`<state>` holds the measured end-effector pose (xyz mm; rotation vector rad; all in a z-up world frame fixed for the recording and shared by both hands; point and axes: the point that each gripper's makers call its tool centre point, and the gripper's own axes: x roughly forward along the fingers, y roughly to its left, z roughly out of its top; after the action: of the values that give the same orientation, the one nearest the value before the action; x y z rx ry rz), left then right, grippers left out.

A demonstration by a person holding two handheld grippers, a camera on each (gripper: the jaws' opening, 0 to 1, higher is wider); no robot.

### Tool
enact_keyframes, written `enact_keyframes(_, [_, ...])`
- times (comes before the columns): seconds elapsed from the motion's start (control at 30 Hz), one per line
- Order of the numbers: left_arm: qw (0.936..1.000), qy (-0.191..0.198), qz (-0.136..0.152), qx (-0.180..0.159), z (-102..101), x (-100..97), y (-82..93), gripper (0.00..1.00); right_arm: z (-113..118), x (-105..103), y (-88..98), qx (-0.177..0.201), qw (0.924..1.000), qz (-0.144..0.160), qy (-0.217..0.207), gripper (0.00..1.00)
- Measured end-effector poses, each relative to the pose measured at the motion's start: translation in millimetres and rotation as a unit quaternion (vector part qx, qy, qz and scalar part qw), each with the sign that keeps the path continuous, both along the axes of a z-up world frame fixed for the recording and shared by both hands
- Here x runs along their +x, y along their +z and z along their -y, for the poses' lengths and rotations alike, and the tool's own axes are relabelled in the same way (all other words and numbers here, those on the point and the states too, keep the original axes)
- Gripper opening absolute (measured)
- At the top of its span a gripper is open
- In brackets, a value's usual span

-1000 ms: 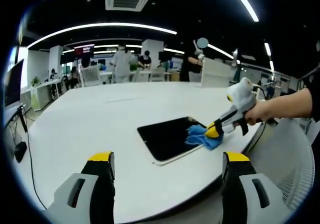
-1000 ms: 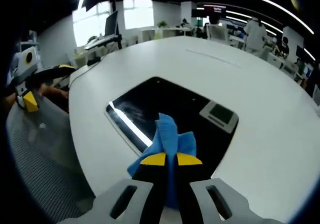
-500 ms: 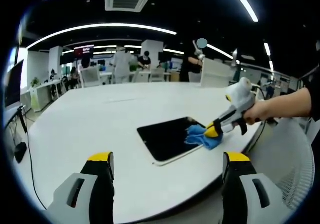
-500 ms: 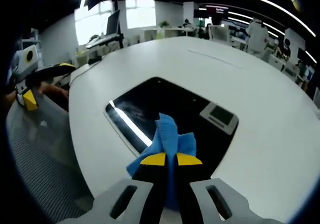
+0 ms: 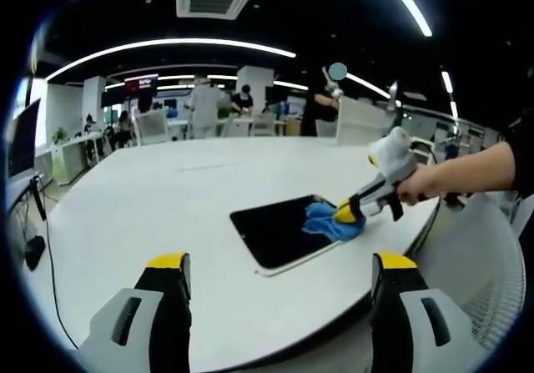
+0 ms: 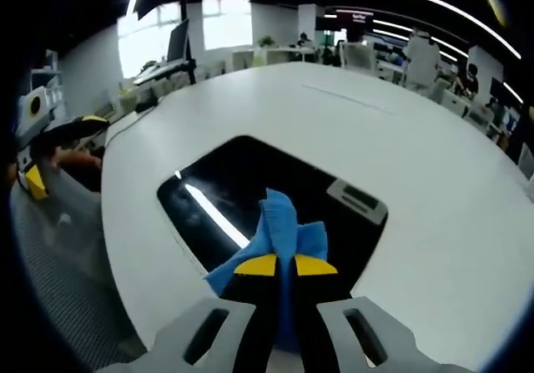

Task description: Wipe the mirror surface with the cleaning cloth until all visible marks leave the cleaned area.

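Observation:
A dark rectangular mirror lies flat on the white table, near its right-hand edge in the left gripper view. A blue cleaning cloth rests on the mirror's right corner. My right gripper is shut on the cloth; in the left gripper view the right gripper comes in from the right, held by a person's hand. My left gripper stands open in front of the table, well short of the mirror, with nothing between its yellow-tipped fingers.
The large white table stretches away to the left and back. A mesh chair stands by the table edge on the right. Desks, chairs and people fill the office behind. The left gripper appears at the left of the right gripper view.
The right gripper has pushed the cloth a little further onto the mirror. The left gripper has stayed where it was.

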<state>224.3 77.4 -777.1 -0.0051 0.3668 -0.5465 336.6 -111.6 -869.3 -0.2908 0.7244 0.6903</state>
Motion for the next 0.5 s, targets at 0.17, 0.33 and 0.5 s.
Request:
enact_keyframes(0.17, [1.0000,0.001,-0.001,-0.001,0,0.2,0.2,0.88,1,12,0.2,-0.001,0.9999,0.002,-0.011,0.00])
enact_keyframes(0.33, [1.0000,0.002,0.000,-0.003,0,0.3,0.5,0.88,3,24,-0.4,-0.003,0.9998,0.002,-0.019,0.00])
enact_keyframes(0.5, [1.0000,0.002,0.001,-0.003,0,0.2,0.8,0.88,3,33,-0.5,-0.010,0.9996,0.003,-0.024,0.00])
